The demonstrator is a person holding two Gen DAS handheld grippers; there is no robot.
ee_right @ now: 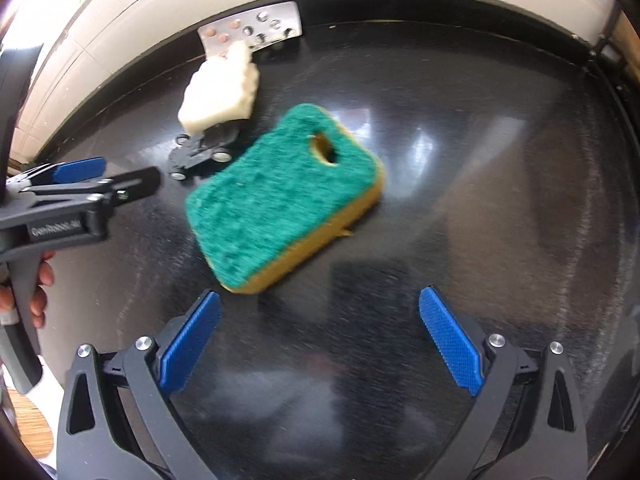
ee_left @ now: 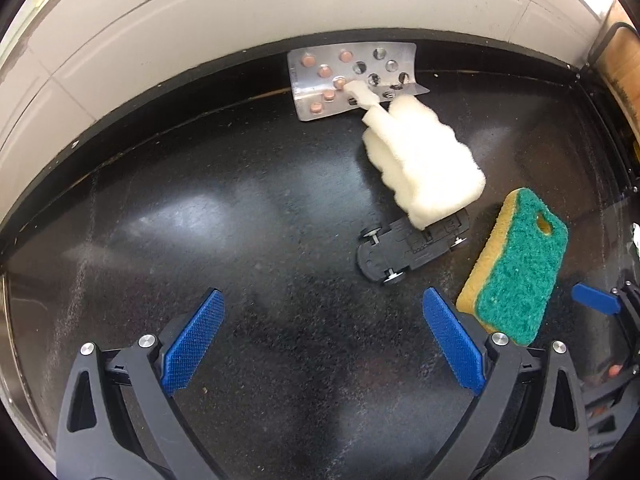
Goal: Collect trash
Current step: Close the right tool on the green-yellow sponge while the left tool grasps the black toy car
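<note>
I hold both the left hand-held gripper (ee_left: pixel 322 342) and right hand-held gripper (ee_right: pixel 320 340) spread apart, empty, tilted down over the black worktop (ee_left: pixel 240 240), sponge (ee_right: pixel 280 196) ahead.

White lettering on the left tongs (ee_right: pixel 102 168) body; blurred, roughly "GenRobot".

foam (ee_left: pixel 424 160) on toy car (ee_left: pixel 404 248) | sponge (ee_left: pixel 516 264) right | blister pack (ee_left: pixel 344 80) behind

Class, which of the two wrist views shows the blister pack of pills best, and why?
The left wrist view. There the blister pack is larger and sharp: pink pills and emptied pockets can be told apart, with the white foam piece overlapping one corner. The right wrist view shows it smaller, near the far edge, partly hidden by the foam.
</note>
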